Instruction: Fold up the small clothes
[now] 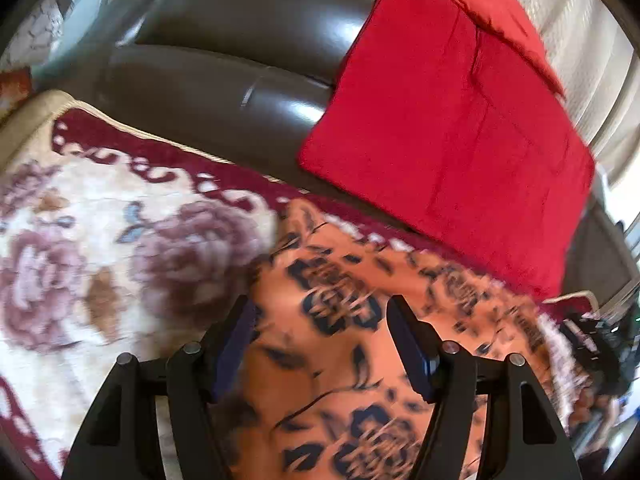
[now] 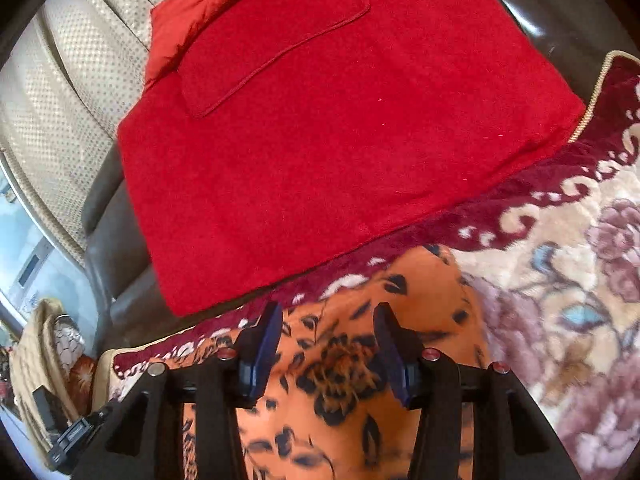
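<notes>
Both the left gripper (image 1: pixel 320 320) and right gripper (image 2: pixel 326 326) hang open over the orange cloth (image 2: pixel 340 360); a folded red garment (image 2: pixel 320 120) lies at twelve o'clock.

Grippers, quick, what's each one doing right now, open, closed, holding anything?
Left gripper: open over the orange floral garment, gripping nothing.
Right gripper: open over the same garment, gripping nothing.

My left wrist view looks down close over the orange cloth (image 1: pixel 340 360). My right does likewise. Both share the red garment (image 2: pixel 320 120).
</notes>
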Available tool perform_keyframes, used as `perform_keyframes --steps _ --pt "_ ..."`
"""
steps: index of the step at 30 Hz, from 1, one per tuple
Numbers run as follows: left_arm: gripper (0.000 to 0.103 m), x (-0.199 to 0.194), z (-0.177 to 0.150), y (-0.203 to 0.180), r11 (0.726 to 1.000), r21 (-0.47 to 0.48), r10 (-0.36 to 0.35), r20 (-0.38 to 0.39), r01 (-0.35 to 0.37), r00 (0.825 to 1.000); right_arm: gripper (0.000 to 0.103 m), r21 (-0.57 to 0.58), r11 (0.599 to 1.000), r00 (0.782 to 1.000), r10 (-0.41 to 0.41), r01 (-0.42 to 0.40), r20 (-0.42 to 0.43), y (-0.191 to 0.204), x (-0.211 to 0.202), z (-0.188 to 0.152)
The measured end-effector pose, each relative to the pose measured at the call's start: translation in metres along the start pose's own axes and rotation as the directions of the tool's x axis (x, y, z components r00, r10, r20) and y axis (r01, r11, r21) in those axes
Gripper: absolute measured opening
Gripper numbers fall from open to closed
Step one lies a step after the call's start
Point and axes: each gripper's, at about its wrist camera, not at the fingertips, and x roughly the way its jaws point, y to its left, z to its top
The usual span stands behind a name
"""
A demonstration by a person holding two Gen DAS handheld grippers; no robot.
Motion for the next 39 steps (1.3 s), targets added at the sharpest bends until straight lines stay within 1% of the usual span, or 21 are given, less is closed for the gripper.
perform_keyframes --steps 3,5,6,7,9,12,14,15,16,17,18,21,23,25,26,28,29,30,33,36,39 --pt "0.069 0.003 -0.014 0.004 0.996 0.046 0.086 -0.071 -0.082 0.994 0.052 0.001 1.0 0.997 0.012 -0.012 -0.079 -0.004 -0.007 -0.018" --pt "0.069 0.012 -0.025 0.007 0.988 0.08 0.143 -0.141 -0.133 0.98 0.052 -0.017 1.0 0.983 -0.011 0.008 -0.182 -0.01 0.002 -0.029" --pt "0.069 0.015 -0.031 0.011 0.987 0.076 0.155 -0.172 -0.144 0.973 0.052 -0.035 0.998 0.972 -0.051 0.044 -0.229 -0.013 0.008 -0.037" --pt "0.069 0.012 -0.034 0.013 0.989 0.062 0.141 -0.176 -0.131 0.974 0.052 -0.056 0.996 0.968 -0.083 0.072 -0.239 -0.015 0.008 -0.044" --pt "0.069 -0.002 -0.036 0.014 0.992 0.052 0.119 -0.159 -0.112 0.98 0.051 -0.064 0.996 0.973 -0.078 0.065 -0.218 -0.013 -0.004 -0.047" --pt "0.069 -0.027 -0.04 0.013 0.991 0.068 0.118 -0.101 -0.112 0.988 0.051 -0.036 0.999 0.984 0.026 -0.033 -0.178 -0.009 -0.03 -0.049" --pt "0.069 -0.033 -0.049 0.009 0.991 0.085 0.111 -0.099 -0.103 0.989 0.051 -0.042 0.996 0.979 0.066 -0.076 -0.191 0.002 -0.037 -0.052" --pt "0.069 -0.03 -0.056 0.004 0.985 0.122 0.133 -0.117 -0.119 0.984 0.051 -0.045 0.995 0.973 0.075 -0.087 -0.217 0.005 -0.037 -0.059" --pt "0.069 -0.023 -0.065 -0.001 0.973 0.17 0.181 -0.147 -0.156 0.972 0.052 -0.052 0.995 0.967 0.069 -0.084 -0.247 0.009 -0.036 -0.066" --pt "0.069 -0.017 -0.072 -0.003 0.961 0.203 0.221 -0.17 -0.186 0.96 0.052 -0.08 0.995 0.957 0.029 -0.054 -0.289 0.012 -0.03 -0.078" --pt "0.069 -0.014 -0.075 -0.004 0.957 0.214 0.236 -0.177 -0.197 0.955 0.052 -0.116 0.993 0.949 -0.007 -0.031 -0.315 0.016 -0.025 -0.086" --pt "0.069 -0.026 -0.073 0.001 0.972 0.168 0.194 -0.163 -0.166 0.967 0.052 -0.226 0.974 0.954 -0.07 0.002 -0.292 0.033 -0.03 -0.099" --pt "0.069 -0.039 -0.075 0.003 0.977 0.139 0.181 -0.138 -0.162 0.974 0.052 -0.18 0.983 0.955 -0.01 -0.045 -0.296 0.034 -0.04 -0.101" --pt "0.069 -0.054 -0.083 0.002 0.988 0.116 0.117 -0.126 -0.102 0.985 0.053 -0.137 0.988 0.955 0.03 -0.073 -0.295 0.031 -0.048 -0.1" --pt "0.069 -0.06 -0.087 0.001 0.993 0.1 0.069 -0.129 -0.056 0.989 0.057 -0.097 0.991 0.956 0.064 -0.096 -0.287 0.026 -0.055 -0.098" --pt "0.076 -0.069 -0.095 -0.003 0.998 0.068 -0.008 -0.137 0.018 0.991 0.067 -0.012 0.992 0.955 0.119 -0.127 -0.272 0.014 -0.068 -0.097" --pt "0.081 -0.073 -0.1 -0.002 0.997 0.041 -0.054 -0.146 0.061 0.988 0.071 0.024 0.99 0.952 0.141 -0.14 -0.272 0.008 -0.073 -0.097" --pt "0.081 -0.074 -0.104 -0.001 0.995 0.006 -0.1 -0.164 0.102 0.981 0.071 0.063 0.985 0.947 0.17 -0.158 -0.274 0.002 -0.076 -0.096" --pt "0.081 -0.07 -0.112 0.003 0.971 -0.121 -0.228 -0.212 0.206 0.95 0.071 0.162 0.969 0.927 0.227 -0.186 -0.297 -0.018 -0.085 -0.104" --pt "0.081 -0.056 -0.114 0.007 0.955 -0.204 -0.261 -0.248 0.213 0.933 0.071 0.26 0.945 0.908 0.275 -0.196 -0.315 -0.037 -0.086 -0.114" --pt "0.081 -0.044 -0.113 0.012 0.931 -0.299 -0.284 -0.226 0.211 0.932 0.071 0.328 0.925 0.896 0.302 -0.193 -0.326 -0.048 -0.081 -0.124"
